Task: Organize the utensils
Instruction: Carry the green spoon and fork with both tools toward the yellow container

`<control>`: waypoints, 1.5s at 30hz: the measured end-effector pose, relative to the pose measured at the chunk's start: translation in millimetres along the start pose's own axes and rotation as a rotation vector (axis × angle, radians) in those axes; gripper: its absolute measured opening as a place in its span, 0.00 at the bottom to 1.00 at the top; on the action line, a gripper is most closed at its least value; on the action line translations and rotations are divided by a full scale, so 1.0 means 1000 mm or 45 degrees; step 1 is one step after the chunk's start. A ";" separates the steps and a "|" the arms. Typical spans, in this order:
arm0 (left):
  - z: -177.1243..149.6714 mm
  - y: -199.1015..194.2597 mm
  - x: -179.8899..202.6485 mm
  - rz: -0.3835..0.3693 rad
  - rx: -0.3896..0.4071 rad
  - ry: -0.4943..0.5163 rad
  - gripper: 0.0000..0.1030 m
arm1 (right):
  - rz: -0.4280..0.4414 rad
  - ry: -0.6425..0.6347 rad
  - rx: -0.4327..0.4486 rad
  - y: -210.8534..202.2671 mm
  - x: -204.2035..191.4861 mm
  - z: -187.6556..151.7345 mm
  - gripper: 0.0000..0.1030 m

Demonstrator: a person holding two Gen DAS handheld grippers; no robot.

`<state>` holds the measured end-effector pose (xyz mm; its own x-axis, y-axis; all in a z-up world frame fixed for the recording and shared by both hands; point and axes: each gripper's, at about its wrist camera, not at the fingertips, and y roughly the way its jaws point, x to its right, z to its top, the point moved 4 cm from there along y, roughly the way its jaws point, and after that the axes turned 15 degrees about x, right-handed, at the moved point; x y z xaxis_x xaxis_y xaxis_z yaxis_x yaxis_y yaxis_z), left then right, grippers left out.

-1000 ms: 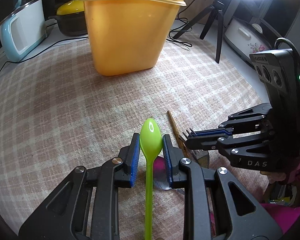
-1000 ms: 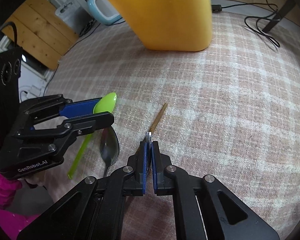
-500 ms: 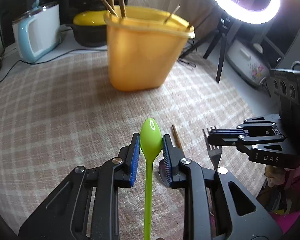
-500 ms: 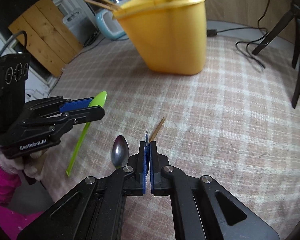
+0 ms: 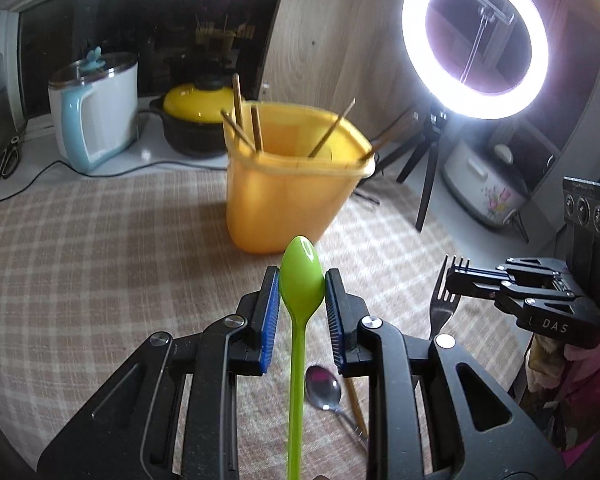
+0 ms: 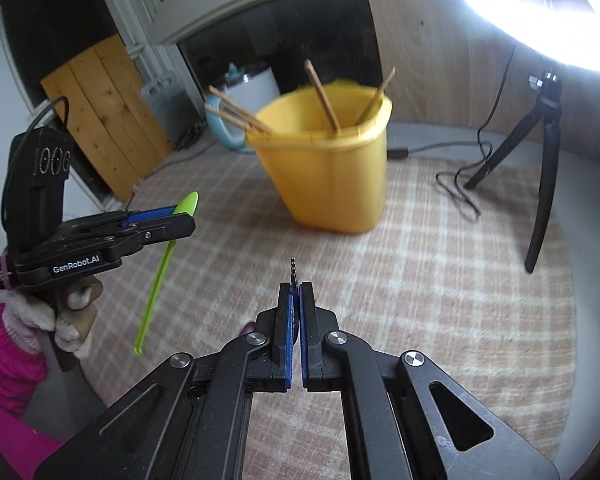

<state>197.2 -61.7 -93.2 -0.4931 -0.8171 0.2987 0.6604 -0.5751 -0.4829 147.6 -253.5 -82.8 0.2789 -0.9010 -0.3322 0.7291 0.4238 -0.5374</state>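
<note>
Checked cloth covers the tabletop (image 5: 100,248), and at its far side stands a yellow bucket (image 5: 288,200) with several chopsticks (image 5: 332,128) leaning inside. Behind it are a white kettle (image 5: 96,116), a black pot with a yellow lid (image 5: 194,120), a lit ring light (image 5: 476,40) on a tripod and a rice cooker (image 5: 484,188). On the cloth, close under the tools, lie a metal spoon (image 5: 323,384) and one loose chopstick (image 5: 356,404). The left tool (image 5: 302,300) is partly closed, its blue pads pinching the bowl of a green plastic spoon (image 5: 302,276) whose handle runs back toward the camera. The right tool (image 6: 295,312) is pressed together on a metal fork (image 5: 446,300), held edge-on with the tines pointing forward. Both utensils are held above the cloth, short of the bucket, nothing between.
</note>
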 end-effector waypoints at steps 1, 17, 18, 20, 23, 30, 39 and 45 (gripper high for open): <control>0.004 -0.001 0.000 -0.001 0.014 -0.005 0.21 | -0.002 -0.003 0.014 -0.003 0.000 0.003 0.02; 0.077 0.006 0.006 0.012 0.268 -0.040 0.21 | -0.035 -0.049 0.263 -0.044 0.003 0.072 0.02; 0.083 0.009 0.007 0.016 0.286 -0.039 0.21 | -0.040 -0.053 0.272 -0.046 0.003 0.075 0.02; 0.095 0.013 0.009 0.022 0.324 -0.039 0.21 | -0.057 -0.068 0.303 -0.049 0.006 0.084 0.02; 0.114 0.021 0.012 0.036 0.375 -0.027 0.21 | -0.082 -0.079 0.340 -0.053 0.011 0.096 0.02; 0.151 0.045 0.020 0.081 0.501 0.009 0.21 | -0.154 -0.130 0.427 -0.058 0.019 0.124 0.02; 0.169 0.073 0.019 0.125 0.565 0.000 0.21 | -0.280 -0.273 0.509 -0.052 0.016 0.149 0.02; 0.174 0.083 0.018 0.142 0.585 -0.016 0.21 | -0.354 -0.356 0.561 -0.050 0.013 0.163 0.01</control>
<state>341.7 -131.5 15.9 -0.3999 -0.8737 0.2771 0.8925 -0.4399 -0.0992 216.7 -301.4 66.6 0.1507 -0.9883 0.0241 0.9726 0.1438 -0.1827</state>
